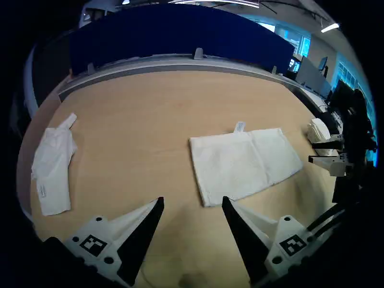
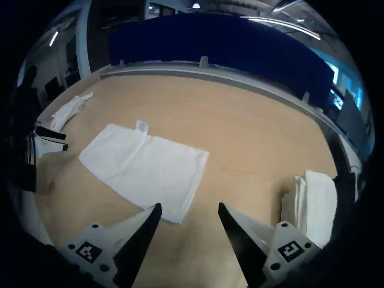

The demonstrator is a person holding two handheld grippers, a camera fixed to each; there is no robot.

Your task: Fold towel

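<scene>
A white towel (image 1: 245, 163) lies flat on the wooden table, folded into a rectangle with a small tag at its far edge. In the right gripper view the same towel (image 2: 144, 168) lies just ahead and left of the fingers. My left gripper (image 1: 192, 209) is open, hovering just short of the towel's near edge, nothing between its fingers. My right gripper (image 2: 188, 213) is open too, over bare table beside the towel's near corner. The right gripper's tips (image 1: 331, 153) also show at the right of the left gripper view.
A crumpled white cloth (image 1: 53, 165) lies at the table's left end, seen far left as the cloth (image 2: 69, 110) in the right gripper view. A stack of folded white towels (image 2: 312, 204) sits at the right. A blue partition (image 1: 177, 33) runs along the table's far edge.
</scene>
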